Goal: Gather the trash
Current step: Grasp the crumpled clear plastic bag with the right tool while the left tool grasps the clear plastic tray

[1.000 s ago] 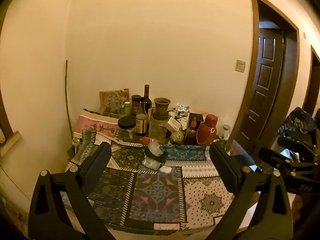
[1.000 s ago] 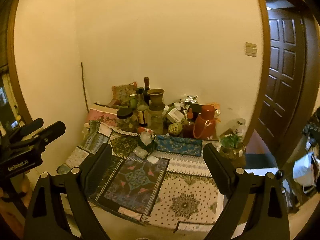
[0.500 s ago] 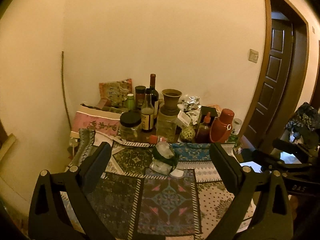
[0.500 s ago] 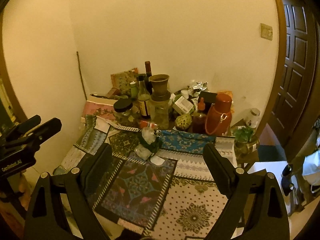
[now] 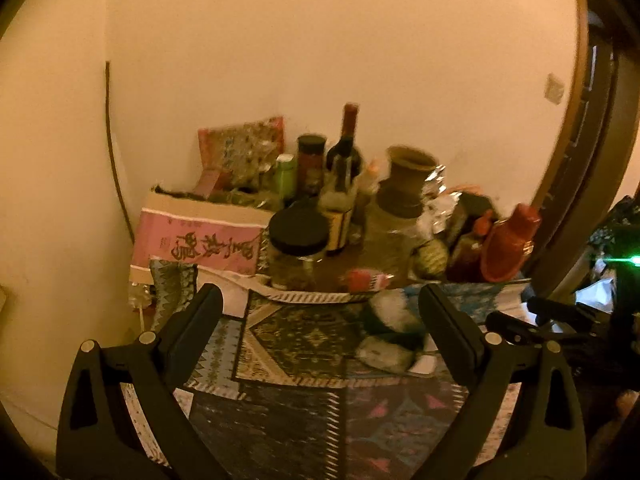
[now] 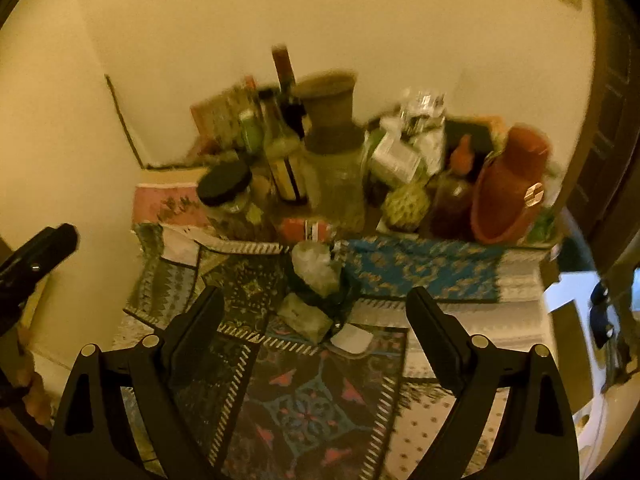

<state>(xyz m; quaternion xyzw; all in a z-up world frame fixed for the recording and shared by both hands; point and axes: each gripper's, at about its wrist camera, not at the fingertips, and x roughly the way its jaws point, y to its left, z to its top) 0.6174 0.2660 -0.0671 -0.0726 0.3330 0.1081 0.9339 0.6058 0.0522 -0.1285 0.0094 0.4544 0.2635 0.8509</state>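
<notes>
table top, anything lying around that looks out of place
Yes: a heap of crumpled plastic wrappers lies loose on the patterned cloth, in front of the upright bottles and jars. A small red bottle lies on its side behind it. Both tools are open and hold nothing.

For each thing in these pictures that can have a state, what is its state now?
left gripper: open, empty, above the tablecloth.
right gripper: open, empty, pointed at the trash.
crumpled trash: lying on the tablecloth, not gripped.
white scrap: flat on the tablecloth, beside the trash.
black-lid jar: upright, lid on.
wine bottle: upright, capped.
red flask: upright, closed.
brown door: too blurred to tell.
</notes>
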